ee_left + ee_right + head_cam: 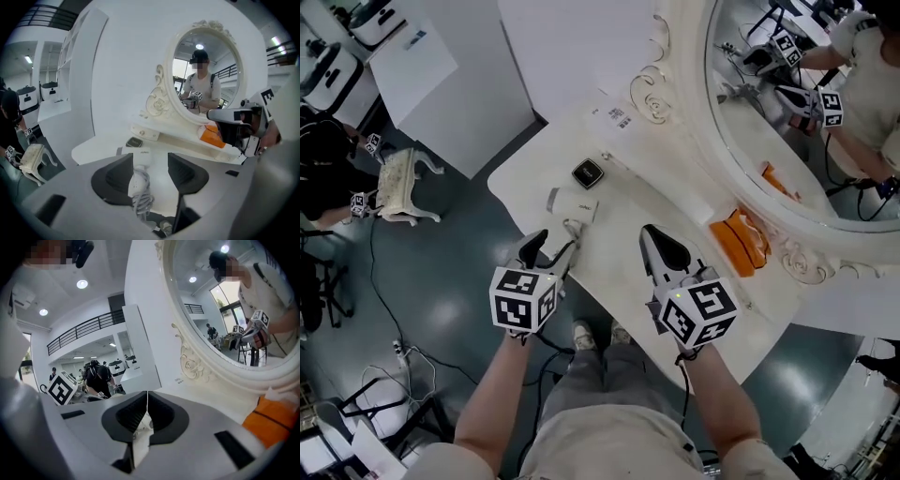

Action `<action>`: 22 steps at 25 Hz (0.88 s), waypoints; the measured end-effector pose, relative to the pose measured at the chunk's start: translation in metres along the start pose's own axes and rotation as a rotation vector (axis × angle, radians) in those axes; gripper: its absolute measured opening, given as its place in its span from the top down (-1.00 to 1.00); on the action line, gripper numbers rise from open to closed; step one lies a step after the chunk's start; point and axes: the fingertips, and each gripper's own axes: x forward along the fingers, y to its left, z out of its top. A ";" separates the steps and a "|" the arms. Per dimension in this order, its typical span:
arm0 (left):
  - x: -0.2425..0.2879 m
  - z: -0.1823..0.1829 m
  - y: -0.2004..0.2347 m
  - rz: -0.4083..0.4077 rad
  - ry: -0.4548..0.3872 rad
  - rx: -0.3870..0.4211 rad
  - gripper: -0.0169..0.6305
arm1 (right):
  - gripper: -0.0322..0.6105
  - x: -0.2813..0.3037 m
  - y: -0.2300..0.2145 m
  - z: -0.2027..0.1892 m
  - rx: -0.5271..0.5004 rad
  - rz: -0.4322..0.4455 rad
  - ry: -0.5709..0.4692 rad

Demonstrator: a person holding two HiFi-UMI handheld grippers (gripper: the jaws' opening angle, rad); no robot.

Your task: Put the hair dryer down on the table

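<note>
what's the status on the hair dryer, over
Left gripper open, clear; right gripper shut, empty. White plastic hair dryer lying on white dressing table. Small black square box beside it, nothing blocking.

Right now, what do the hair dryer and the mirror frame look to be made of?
The hair dryer: probably plastic, smooth matte white shell; grey cord coiled round its handle. The mirror frame: cream finish, raised scrolls; painted wood or moulded resin, cannot tell.
</note>
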 end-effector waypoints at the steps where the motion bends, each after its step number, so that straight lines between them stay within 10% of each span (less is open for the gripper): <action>1: -0.008 0.008 -0.005 -0.012 -0.025 0.003 0.20 | 0.83 -0.005 0.007 0.008 -0.032 0.004 -0.010; 8: -0.101 0.091 -0.033 0.034 -0.336 0.063 0.64 | 0.83 -0.051 0.065 0.076 -0.181 0.084 -0.121; 22: -0.247 0.167 -0.108 0.036 -0.597 0.245 0.83 | 0.83 -0.159 0.141 0.176 -0.273 0.214 -0.342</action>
